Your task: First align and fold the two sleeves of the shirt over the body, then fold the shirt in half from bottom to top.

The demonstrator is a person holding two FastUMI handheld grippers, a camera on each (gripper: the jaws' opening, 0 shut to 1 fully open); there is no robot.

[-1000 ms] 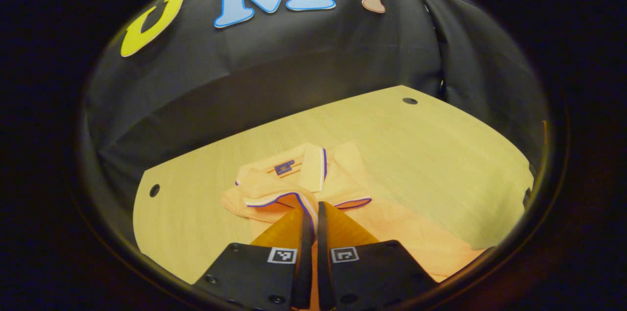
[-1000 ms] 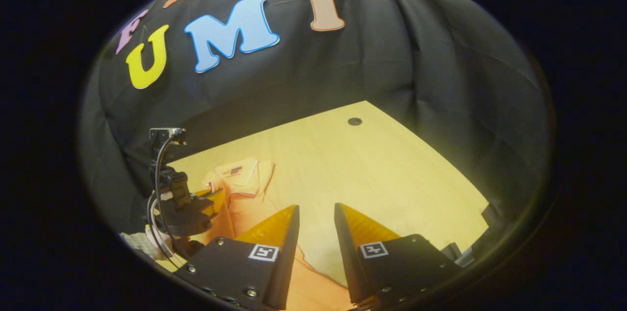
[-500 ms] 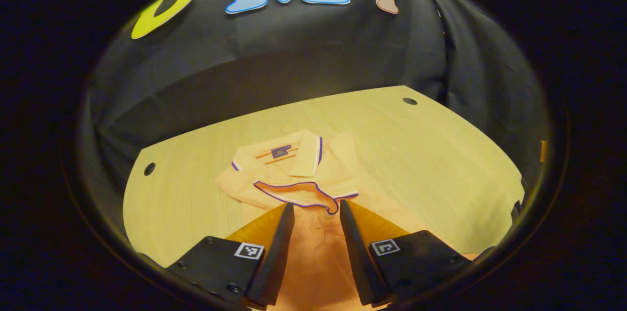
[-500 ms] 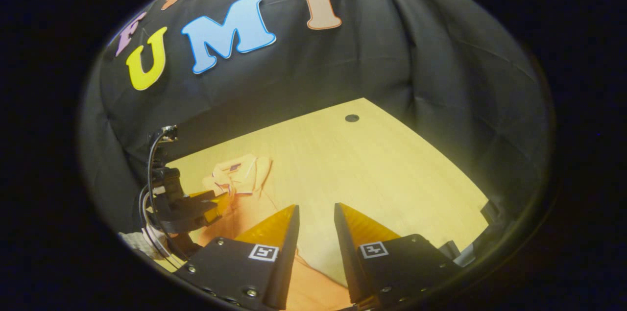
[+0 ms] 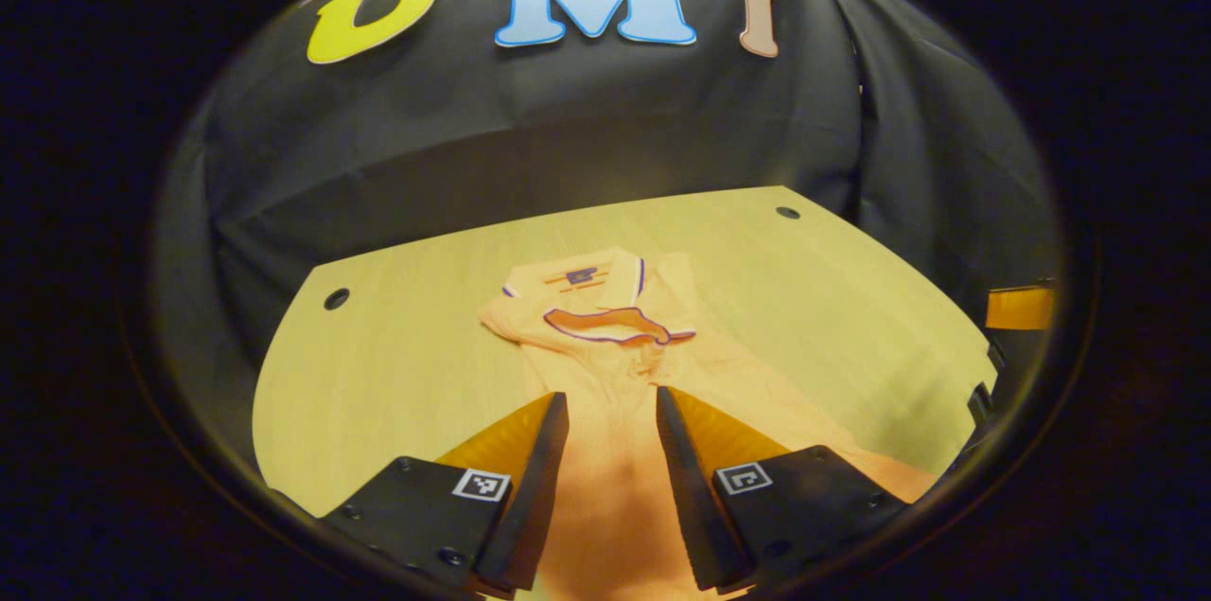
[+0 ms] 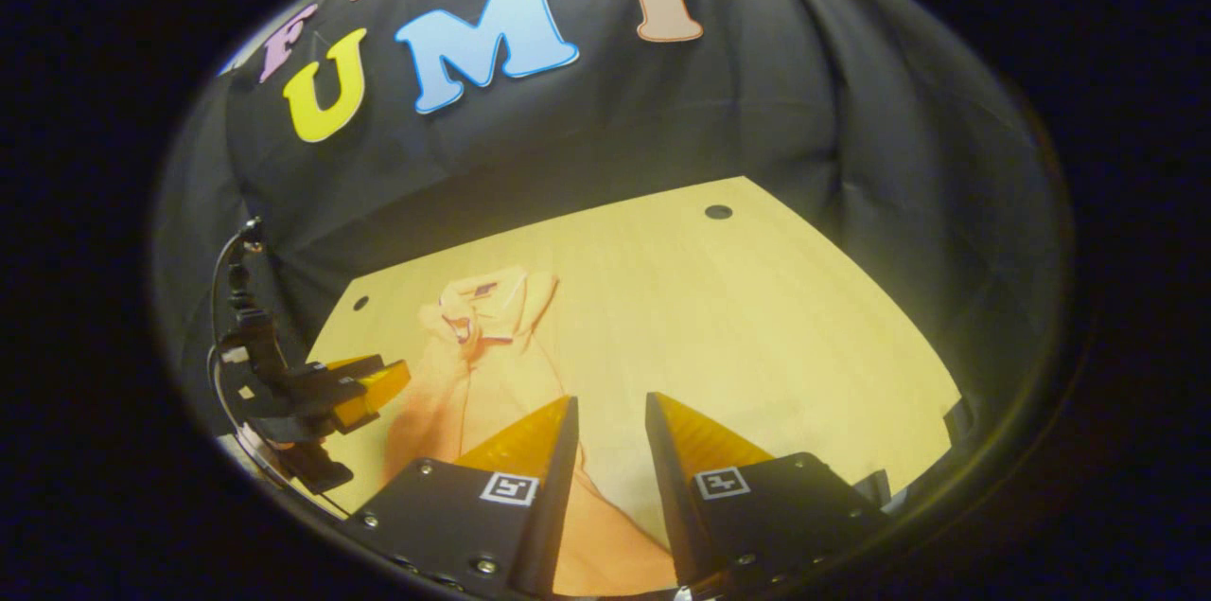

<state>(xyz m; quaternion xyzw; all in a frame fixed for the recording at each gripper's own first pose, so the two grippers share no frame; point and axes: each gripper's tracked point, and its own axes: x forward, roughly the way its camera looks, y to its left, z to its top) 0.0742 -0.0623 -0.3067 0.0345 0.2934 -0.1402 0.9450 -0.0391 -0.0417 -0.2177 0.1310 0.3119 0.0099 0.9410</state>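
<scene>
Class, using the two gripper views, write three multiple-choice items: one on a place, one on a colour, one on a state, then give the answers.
1. Where does the orange polo shirt lie?
A. on the light wooden table
B. on the floor
C. on a chair

2. What colour is the piping on the folded sleeve cuff?
A. green
B. purple
C. red

3. How do the left gripper jaws stand?
A. shut on the shirt
B. shut, empty
C. apart, holding nothing

Answers: 1 A, wood shows around the shirt; 2 B, a purple line edges the cuff; 3 C, shirt fabric shows through the gap between the fingers.
</scene>
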